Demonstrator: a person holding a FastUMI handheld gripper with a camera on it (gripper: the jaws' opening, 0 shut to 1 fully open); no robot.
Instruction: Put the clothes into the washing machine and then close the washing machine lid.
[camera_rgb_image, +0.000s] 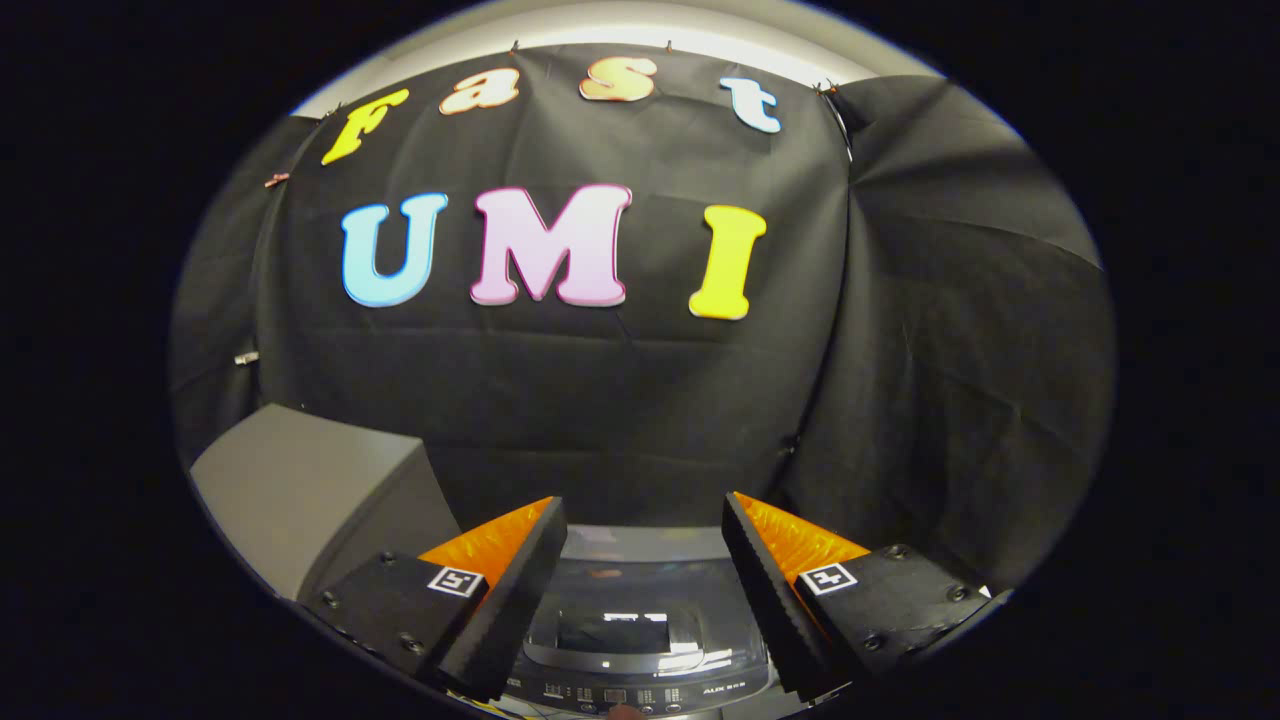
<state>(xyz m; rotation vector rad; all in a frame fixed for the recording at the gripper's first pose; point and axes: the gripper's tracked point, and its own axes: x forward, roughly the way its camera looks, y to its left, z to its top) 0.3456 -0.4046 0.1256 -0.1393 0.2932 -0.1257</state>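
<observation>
A: Gripper view. The gripper (645, 520) has its fingers spread wide, nothing between them, nothing held.

B: And the washing machine?

A: The washing machine (640, 625) sits below and just ahead of the fingers, seen in the gap between them. Glossy dark lid (625, 610) looks down flat, with a control panel (620, 692) strip along the near edge. Can't swear the lid is fully latched, reflections muddy it.

B: Clothes?

A: Can't place any. If they're inside, the lid hides them. There's a grey box (300, 490) off beside the left finger, next to the machine, black cloth wall behind everything.

B: So which step?

A: My read: either the very start, claw parked above the machine before fetching clothes, or the end with the lid already shut. The flat lid and empty claw fit both.

B: Next move?

A: If starting, it would need to tilt down, find the clothes and get that lid open first.
</observation>
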